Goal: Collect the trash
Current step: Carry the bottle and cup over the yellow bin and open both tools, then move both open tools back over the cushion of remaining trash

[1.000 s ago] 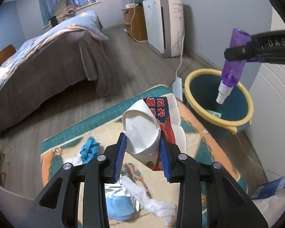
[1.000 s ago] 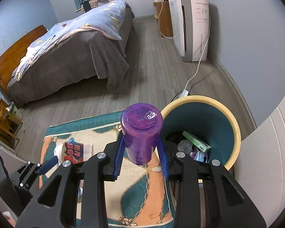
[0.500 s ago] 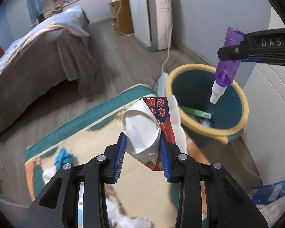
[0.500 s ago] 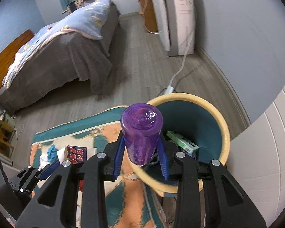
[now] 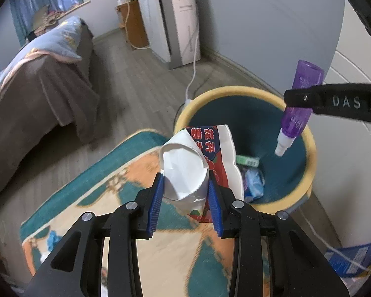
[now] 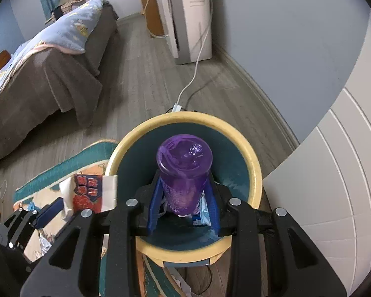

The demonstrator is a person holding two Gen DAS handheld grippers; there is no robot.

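Note:
My left gripper (image 5: 185, 193) is shut on a crumpled white paper carton (image 5: 188, 173) with a red and blue print, held at the near left rim of the yellow-rimmed teal bin (image 5: 235, 91). My right gripper (image 6: 183, 203) is shut on a purple spray bottle (image 6: 184, 168), nozzle down, held over the open bin (image 6: 254, 170). From the left wrist view the bottle (image 5: 299, 113) hangs above the bin's right side, pinched by the right gripper's black finger. A green box (image 5: 247, 159) and blue wrappers (image 5: 253, 183) lie in the bin. The carton (image 6: 94, 190) shows left of the bin.
A patterned teal and orange rug (image 5: 106, 185) lies under the left gripper, with blue scraps (image 5: 53, 238) at its near left. A bed (image 6: 37, 69) stands to the left. A white appliance (image 6: 190, 17) and its cable (image 6: 195, 74) stand against the far wall. White panels (image 6: 334, 185) rise on the right.
Both grippers have moved toward the bin and lower. The bottle now hangs over the bin's middle, and the carton has come from above the rug to the bin's rim.

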